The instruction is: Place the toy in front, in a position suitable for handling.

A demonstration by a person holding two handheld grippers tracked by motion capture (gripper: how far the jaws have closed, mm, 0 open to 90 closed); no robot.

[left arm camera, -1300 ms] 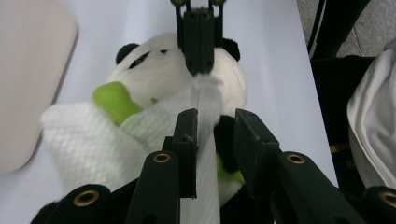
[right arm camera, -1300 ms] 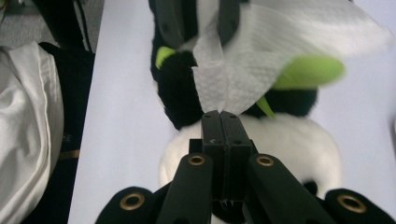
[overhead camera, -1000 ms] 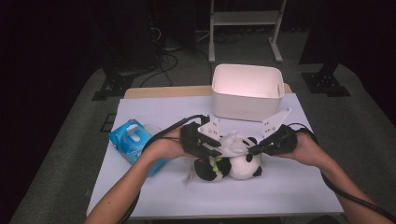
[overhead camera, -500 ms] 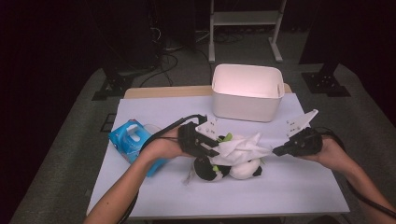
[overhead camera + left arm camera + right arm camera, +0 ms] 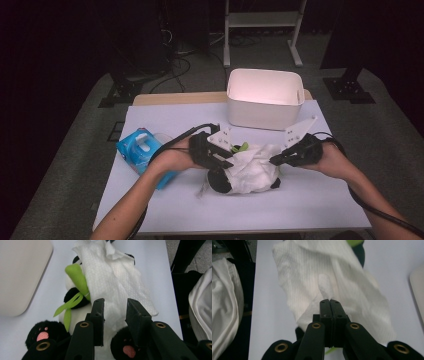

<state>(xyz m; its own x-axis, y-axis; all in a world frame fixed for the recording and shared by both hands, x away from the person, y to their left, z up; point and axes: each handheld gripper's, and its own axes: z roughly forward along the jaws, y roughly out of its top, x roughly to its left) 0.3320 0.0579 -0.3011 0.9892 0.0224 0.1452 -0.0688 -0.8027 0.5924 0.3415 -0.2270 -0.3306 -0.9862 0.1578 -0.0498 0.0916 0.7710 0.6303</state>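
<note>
Tissue point(image 5: 252, 167) already draped over panda plush point(image 5: 222, 181). My right gripper point(image 5: 274, 160) clenched on tissue corner; left gripper point(image 5: 115, 305) clamps tissue against panda's belly. Tucking remains; tissue pack point(image 5: 140, 150) beside panda.

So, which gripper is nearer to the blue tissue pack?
Left. The left gripper is just beside the blue tissue pack; the right gripper is beyond the panda toy.

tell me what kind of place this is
Probably a lab or recording studio: a lit white table amid dark surroundings, cables on the grey floor, a metal stand behind, and a person working handheld grippers.
</note>
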